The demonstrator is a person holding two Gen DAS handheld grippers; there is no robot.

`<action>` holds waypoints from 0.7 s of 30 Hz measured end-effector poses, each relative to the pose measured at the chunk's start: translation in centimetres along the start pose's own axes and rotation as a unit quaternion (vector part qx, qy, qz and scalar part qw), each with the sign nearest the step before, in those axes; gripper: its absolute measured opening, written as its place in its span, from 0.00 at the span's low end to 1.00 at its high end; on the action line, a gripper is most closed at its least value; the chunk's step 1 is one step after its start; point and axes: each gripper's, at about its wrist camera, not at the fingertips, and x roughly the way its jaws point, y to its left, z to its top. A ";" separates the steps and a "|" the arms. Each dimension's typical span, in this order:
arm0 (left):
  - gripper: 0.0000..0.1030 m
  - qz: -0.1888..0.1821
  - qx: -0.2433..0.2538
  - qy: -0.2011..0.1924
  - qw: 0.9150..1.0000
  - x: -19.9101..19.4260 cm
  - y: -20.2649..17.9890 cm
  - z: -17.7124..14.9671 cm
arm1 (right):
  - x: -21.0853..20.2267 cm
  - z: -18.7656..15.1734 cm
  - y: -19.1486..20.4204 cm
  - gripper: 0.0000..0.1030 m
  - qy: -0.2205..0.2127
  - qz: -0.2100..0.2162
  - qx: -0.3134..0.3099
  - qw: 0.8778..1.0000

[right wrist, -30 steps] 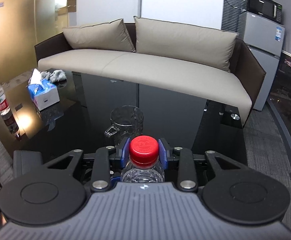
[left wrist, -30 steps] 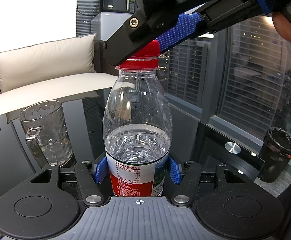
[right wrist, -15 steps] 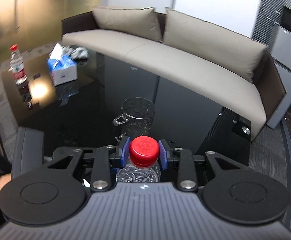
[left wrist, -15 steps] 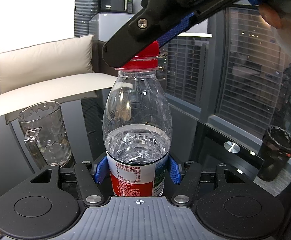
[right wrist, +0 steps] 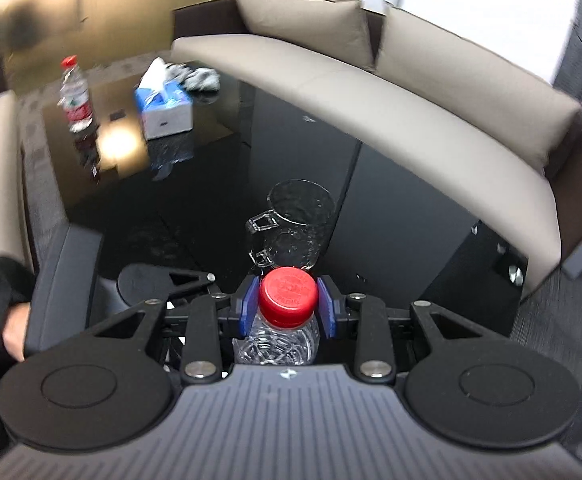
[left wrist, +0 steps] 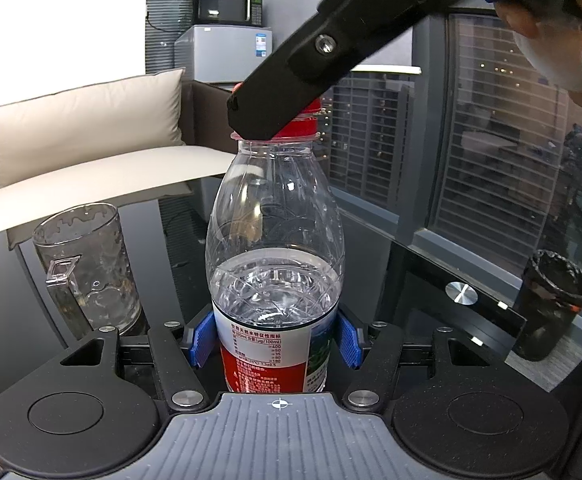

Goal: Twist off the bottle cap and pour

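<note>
bottle [left wrist: 277, 280]: clear, about half full of water, red-white label, upright at frame centre on black desk [left wrist: 391, 280] | left claw [left wrist: 277, 336]: blue pads clamped on its label band | right claw [right wrist: 287, 306]: closed on red cap [right wrist: 288, 295] from above | mug [left wrist: 87, 268]: clear, behind-left of bottle
</note>
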 end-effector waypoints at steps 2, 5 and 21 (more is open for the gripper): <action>0.55 0.000 0.000 0.000 1.000 0.0 0.0 0.0 | 0.2 0.3 0.0 0.32 0.010 -0.006 0.021 1.000; 0.55 0.000 0.001 0.000 1.000 0.0 0.1 0.0 | 0.3 0.8 0.0 0.32 0.018 -0.008 0.040 0.999; 0.55 -0.002 -0.002 0.000 1.000 0.2 0.5 -0.2 | 0.5 0.4 0.0 0.31 0.015 0.014 -0.014 1.000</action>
